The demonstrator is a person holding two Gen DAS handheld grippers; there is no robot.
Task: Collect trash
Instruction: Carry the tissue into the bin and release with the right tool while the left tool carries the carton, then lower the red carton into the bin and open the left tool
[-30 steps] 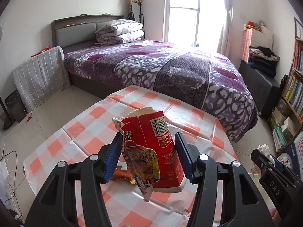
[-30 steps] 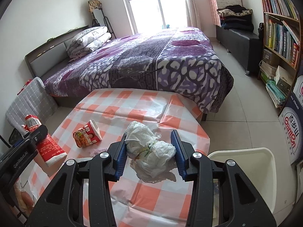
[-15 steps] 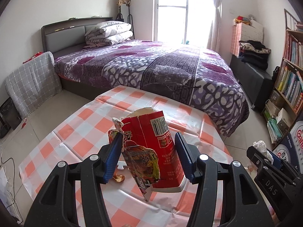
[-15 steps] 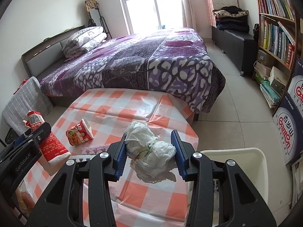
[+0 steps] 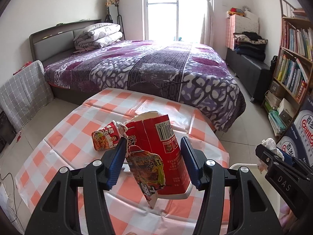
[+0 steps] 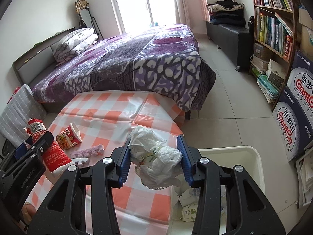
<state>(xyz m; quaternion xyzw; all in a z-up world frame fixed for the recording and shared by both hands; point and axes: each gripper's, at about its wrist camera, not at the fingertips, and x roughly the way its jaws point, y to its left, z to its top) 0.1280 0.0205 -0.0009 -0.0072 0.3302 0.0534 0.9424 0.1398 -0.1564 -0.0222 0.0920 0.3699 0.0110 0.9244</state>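
The left tongs (image 5: 152, 163) are closed on a torn red noodle cup (image 5: 156, 152), held above the worktop (image 5: 64, 135). The cup's long axis runs roughly upright, leaning a little to the left at the top; its ragged narrow end points up and away from the camera, while its wide white rim faces down toward the tongs' base. A barcode sits near the upper end, and a flap of torn printed wrapper hangs down in front.

The right tongs (image 6: 154, 159) are closed on a crumpled white tissue wad (image 6: 154, 156), a shapeless bundle with no clear long axis, held over the worktop's right edge, just beside a cream plastic bin (image 6: 252, 156). Inside the bin lie pieces of paper trash.

On the worktop a second, smaller noodle cup (image 5: 104, 138) lies on its side, its open mouth turned up and to the right in the right wrist view. Near it lie a fuzzy purple strip (image 6: 88, 151) and a small white toothed piece (image 6: 80, 161).

The worktop wears an orange-and-white checked cloth. Behind it stands a bed (image 5: 156, 68) with a purple patterned cover and folded quilts at its head. A bright window, a bookshelf (image 6: 273, 29), a dark bench with stacked clothes and printed cartons line the tiled room.
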